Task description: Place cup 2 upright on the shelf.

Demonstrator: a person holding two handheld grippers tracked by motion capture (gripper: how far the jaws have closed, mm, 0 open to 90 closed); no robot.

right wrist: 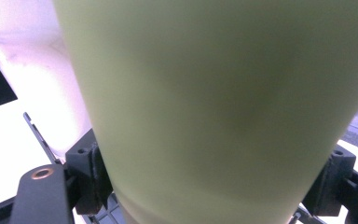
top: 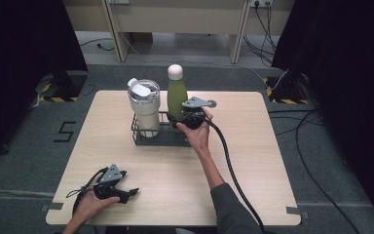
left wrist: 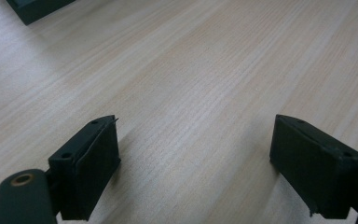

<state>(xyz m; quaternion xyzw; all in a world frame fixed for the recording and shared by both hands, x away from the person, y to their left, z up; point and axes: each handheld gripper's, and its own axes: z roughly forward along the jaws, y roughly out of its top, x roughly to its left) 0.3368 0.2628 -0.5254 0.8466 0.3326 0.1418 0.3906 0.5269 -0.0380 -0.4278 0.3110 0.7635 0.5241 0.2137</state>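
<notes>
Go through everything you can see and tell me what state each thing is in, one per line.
Green bottle: upright in the wire rack, pale cap on, between the right tongs' jaws.
White tumbler: upright in the rack, lid on.
Wire rack: flat on the table, holding both drinks.
Right tongs: closed around the green bottle.
Left tongs: open, holding nothing, low over bare table.

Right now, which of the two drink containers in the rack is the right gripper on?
The green bottle with the pale cap: the right gripper has its jaws on either side of it. The white tumbler stands beside it, ungripped.
</notes>
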